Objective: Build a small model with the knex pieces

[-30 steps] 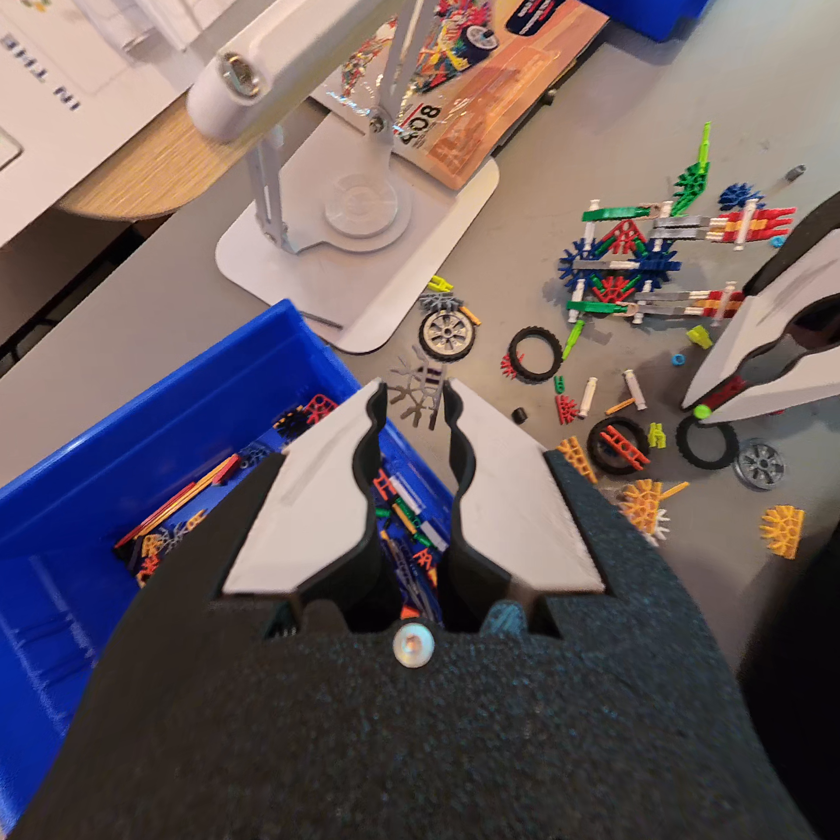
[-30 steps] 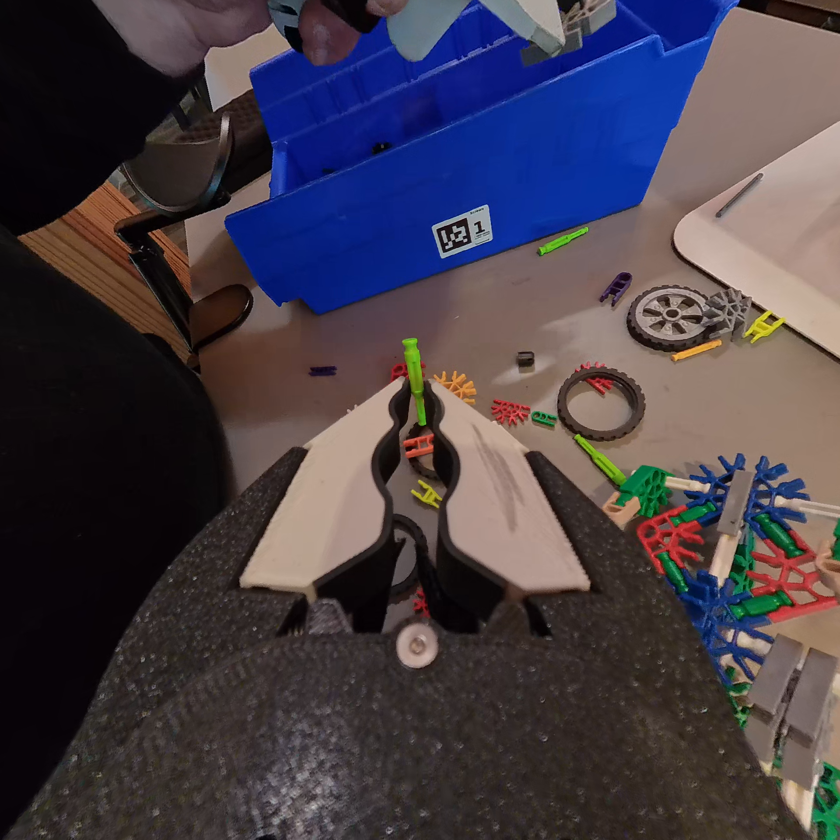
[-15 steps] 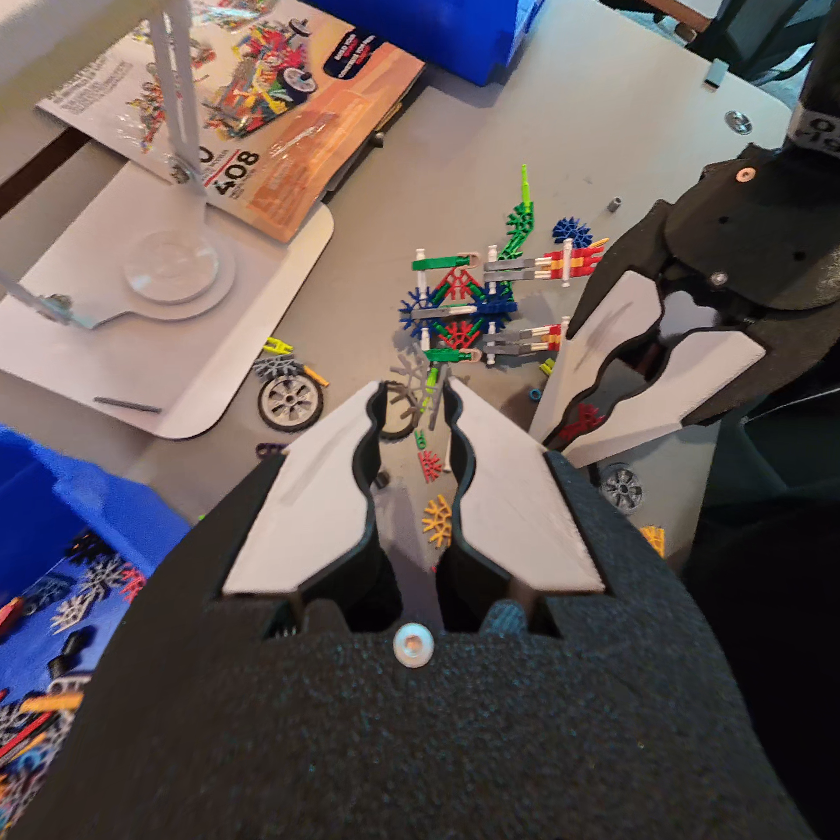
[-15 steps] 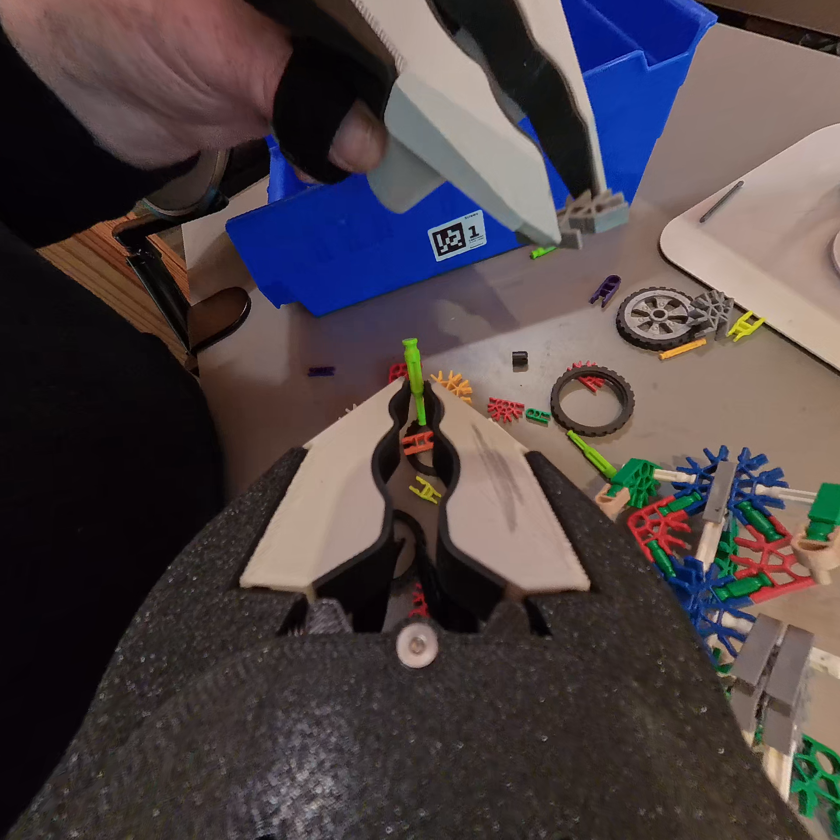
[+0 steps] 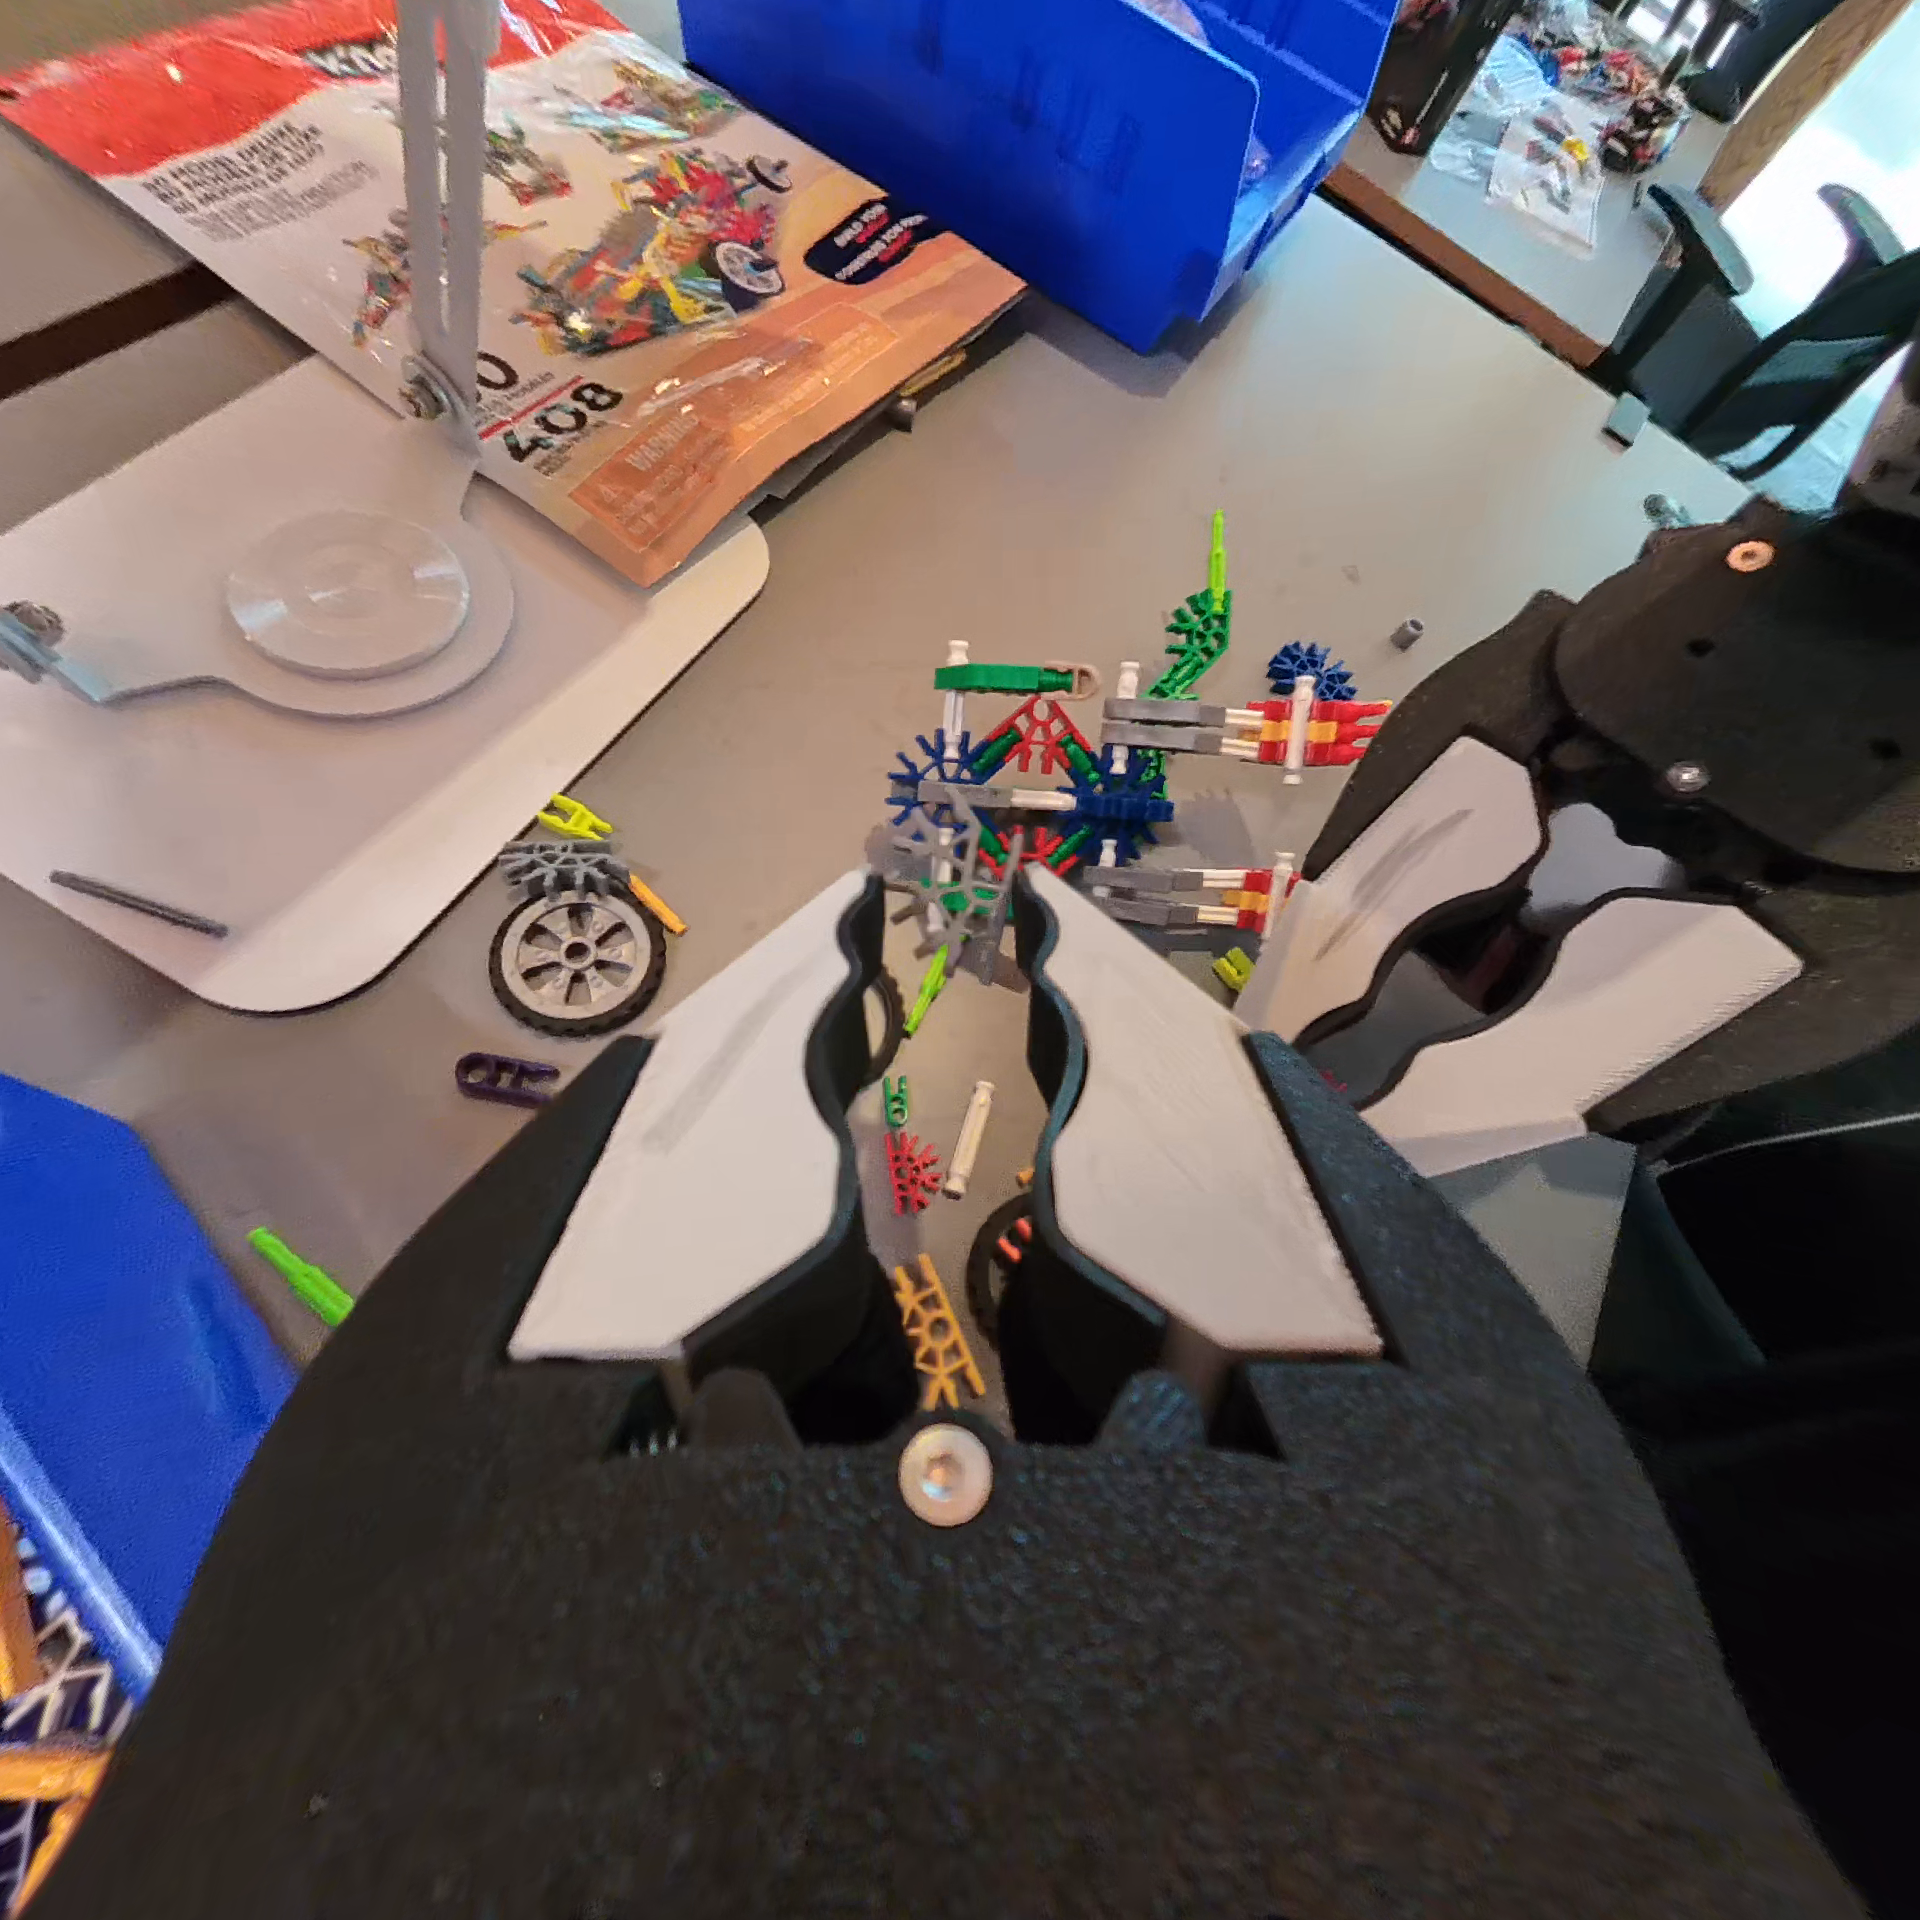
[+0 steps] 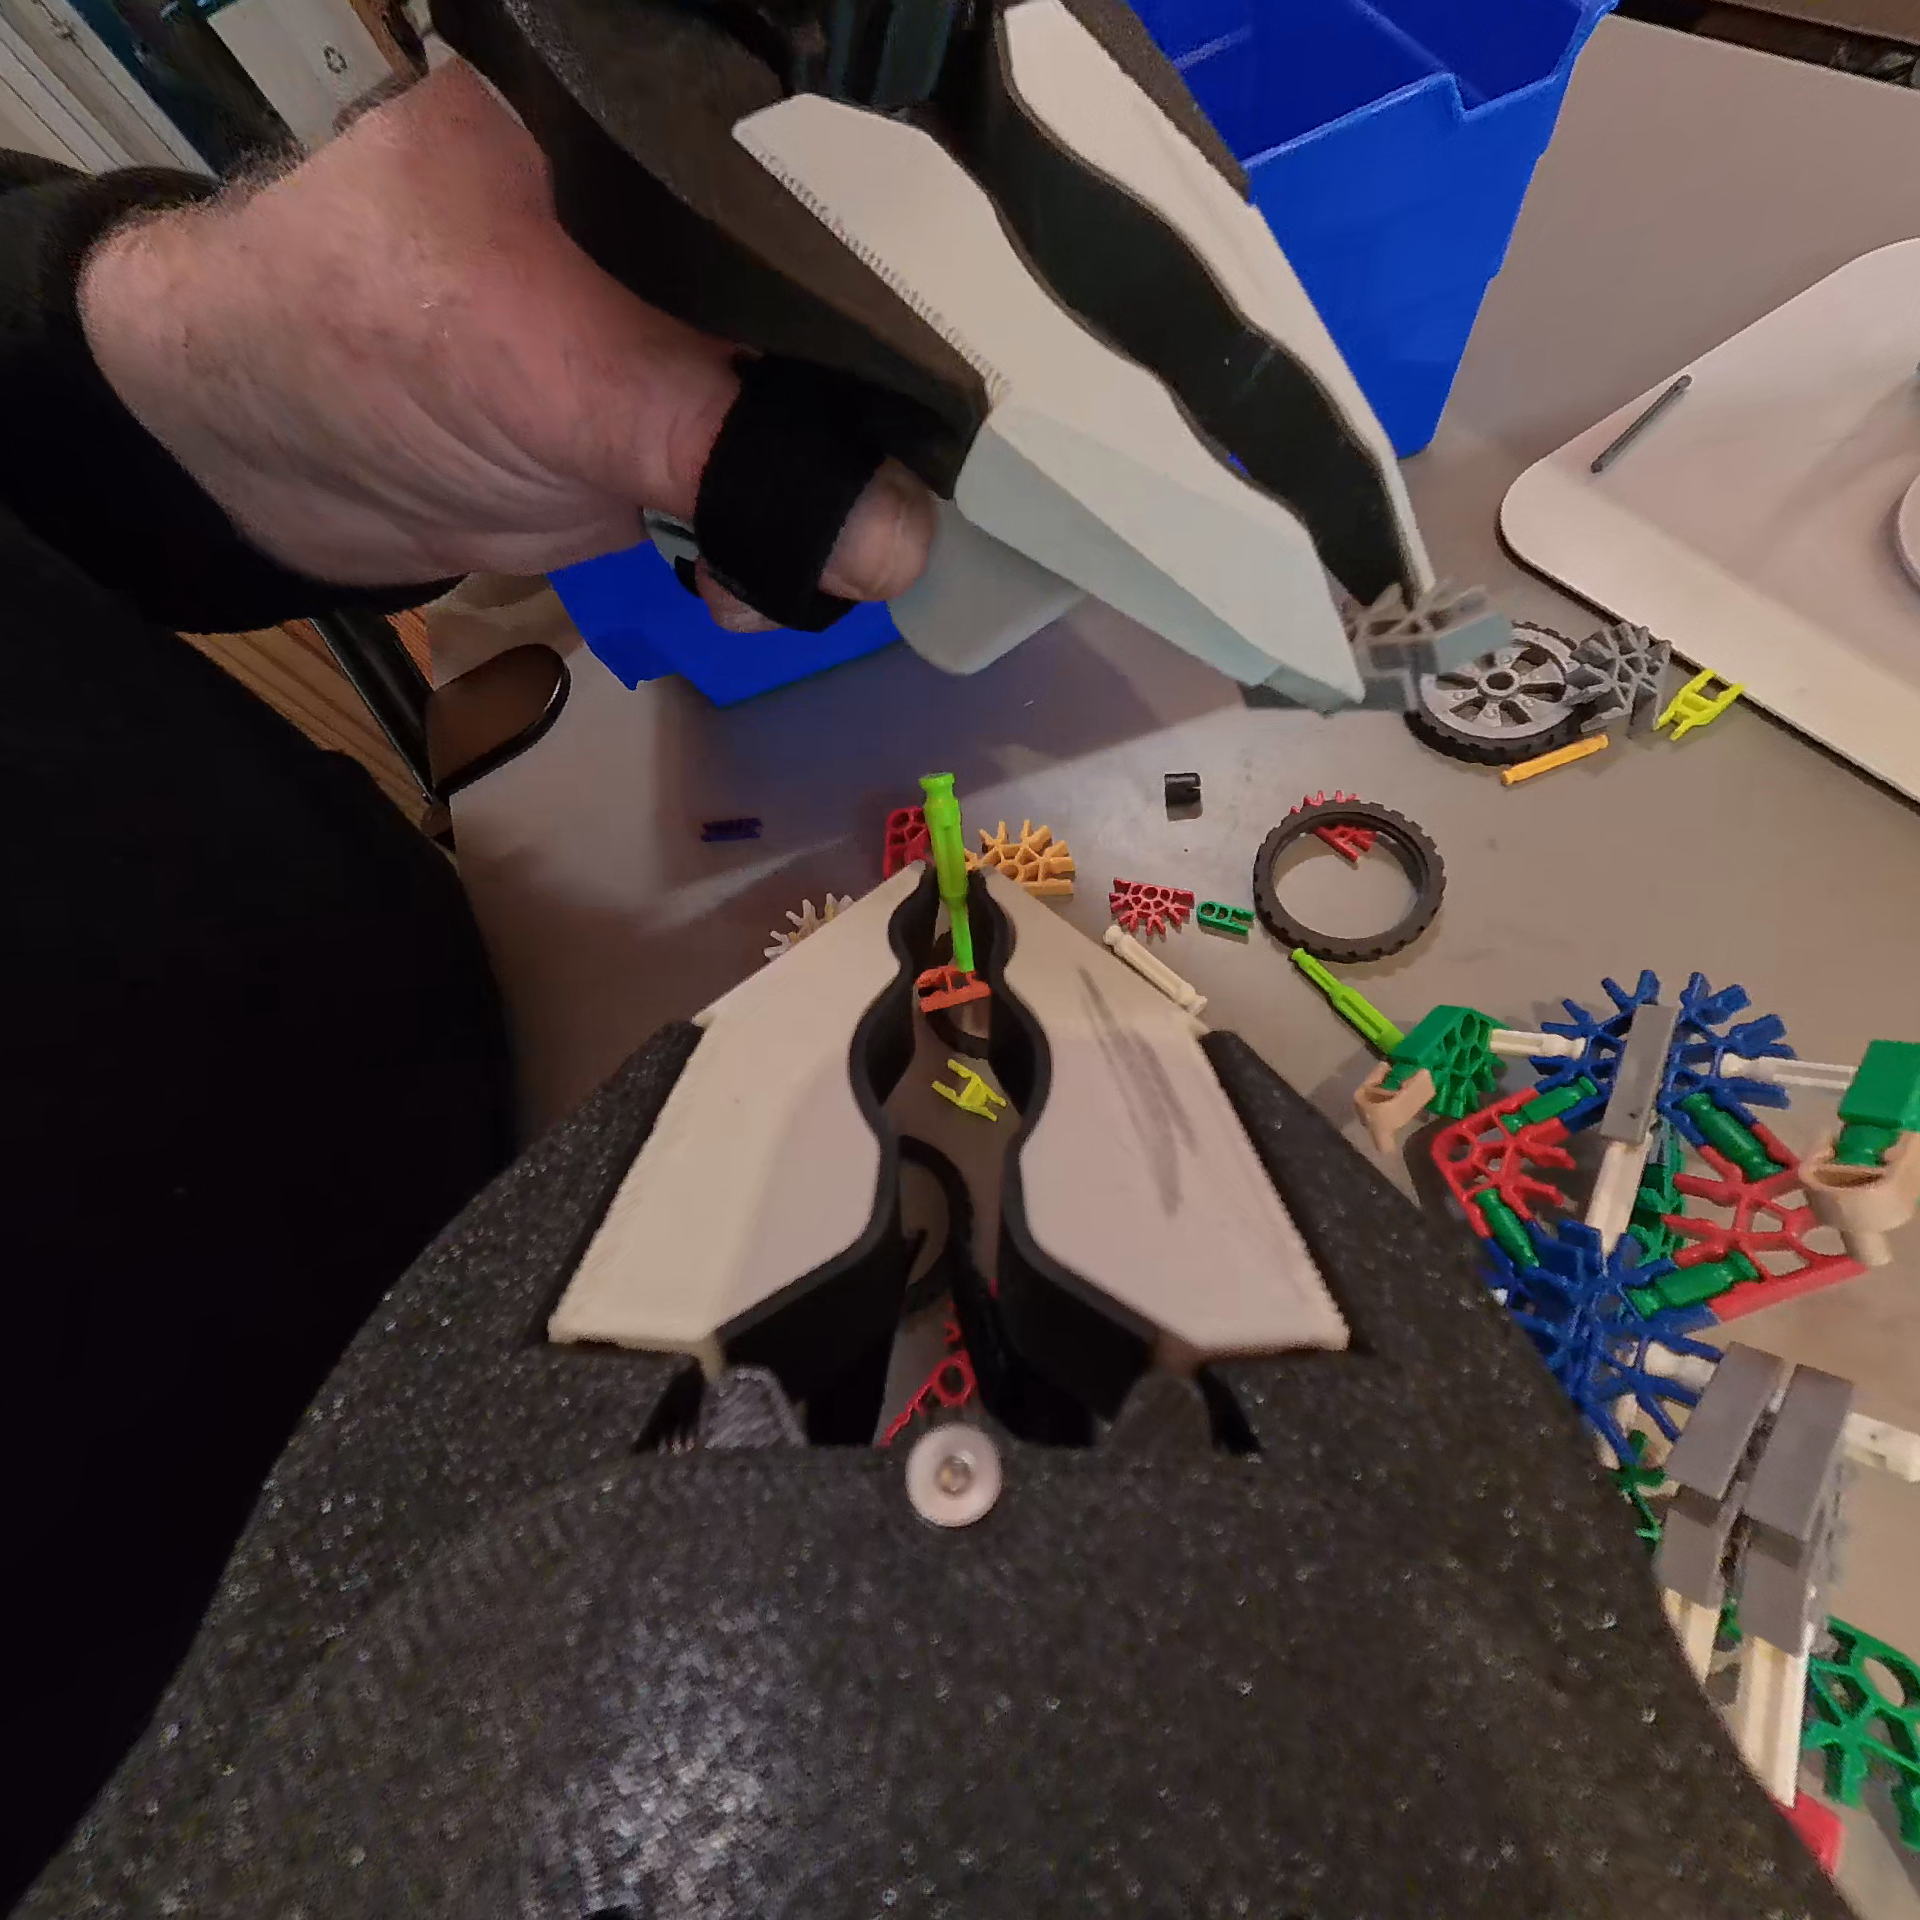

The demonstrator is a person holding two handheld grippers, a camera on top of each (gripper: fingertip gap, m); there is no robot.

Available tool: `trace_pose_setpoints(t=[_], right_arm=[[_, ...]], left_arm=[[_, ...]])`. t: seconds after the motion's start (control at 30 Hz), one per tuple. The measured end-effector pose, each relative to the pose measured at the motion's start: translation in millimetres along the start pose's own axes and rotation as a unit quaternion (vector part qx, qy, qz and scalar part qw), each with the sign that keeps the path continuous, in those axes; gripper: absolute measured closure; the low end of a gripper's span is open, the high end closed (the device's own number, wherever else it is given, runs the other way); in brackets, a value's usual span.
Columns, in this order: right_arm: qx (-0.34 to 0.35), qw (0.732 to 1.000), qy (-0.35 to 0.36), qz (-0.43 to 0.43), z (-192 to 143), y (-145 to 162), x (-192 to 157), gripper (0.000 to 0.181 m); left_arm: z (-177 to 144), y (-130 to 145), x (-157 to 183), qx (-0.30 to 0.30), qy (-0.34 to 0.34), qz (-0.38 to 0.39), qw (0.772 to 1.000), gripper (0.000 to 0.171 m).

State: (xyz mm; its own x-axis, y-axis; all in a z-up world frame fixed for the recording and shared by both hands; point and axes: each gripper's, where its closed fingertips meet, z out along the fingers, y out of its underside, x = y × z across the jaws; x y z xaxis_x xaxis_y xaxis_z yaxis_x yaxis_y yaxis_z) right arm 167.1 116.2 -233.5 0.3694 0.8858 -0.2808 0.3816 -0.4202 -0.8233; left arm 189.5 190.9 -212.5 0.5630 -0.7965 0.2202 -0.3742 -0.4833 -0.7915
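Setting: open-plan office or lab workroom, used for toy-construction recording.

- Grey table [image 5: 1195, 468], laminate top, scattered with plastic rods, connectors and a wheel [image 5: 578, 956].
- Blue bins [image 5: 997, 135] at 12 o'clock in the left wrist view; one more bin [image 6: 1382, 208] bears a square coded tag, mostly hidden, in the right wrist view.
- White stand base [image 5: 312, 707] with thin upright, at 10 o'clock.
- Printed kit sheet [image 5: 665, 312] in clear wrap, under the stand.
- Office chairs [image 5: 1766, 301] at 2 o'clock, beyond the table edge.
- Further tables [image 5: 1538, 156] with loose parts and bags, at 1 o'clock.
- Half-built model [image 5: 1049, 769], table centre.
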Motion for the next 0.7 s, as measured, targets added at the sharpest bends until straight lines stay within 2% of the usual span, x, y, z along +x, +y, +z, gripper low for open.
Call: trace_pose_setpoints(t=[0.1,0.27,0.43,0.7], right_arm=[[0.000,1.000,-0.001,0.001,0,1,0,0.176],[-0.002,1.000,-0.003,0.003,0,3,0,0.176],[-0.006,1.000,-0.006,0.008,1,7,0,0.176],[-0.008,1.000,-0.008,0.009,3,7,2,0.176]], left_arm=[[1,2,0,-0.011,-0.008,0.010,1.000,0.149],[9,20,1,-0.062,-0.038,0.081,0.994,0.149],[19,41,5,-0.085,-0.028,0.073,0.993,0.149],[24,68,-11,-0.101,-0.052,0.054,0.992,0.149]])
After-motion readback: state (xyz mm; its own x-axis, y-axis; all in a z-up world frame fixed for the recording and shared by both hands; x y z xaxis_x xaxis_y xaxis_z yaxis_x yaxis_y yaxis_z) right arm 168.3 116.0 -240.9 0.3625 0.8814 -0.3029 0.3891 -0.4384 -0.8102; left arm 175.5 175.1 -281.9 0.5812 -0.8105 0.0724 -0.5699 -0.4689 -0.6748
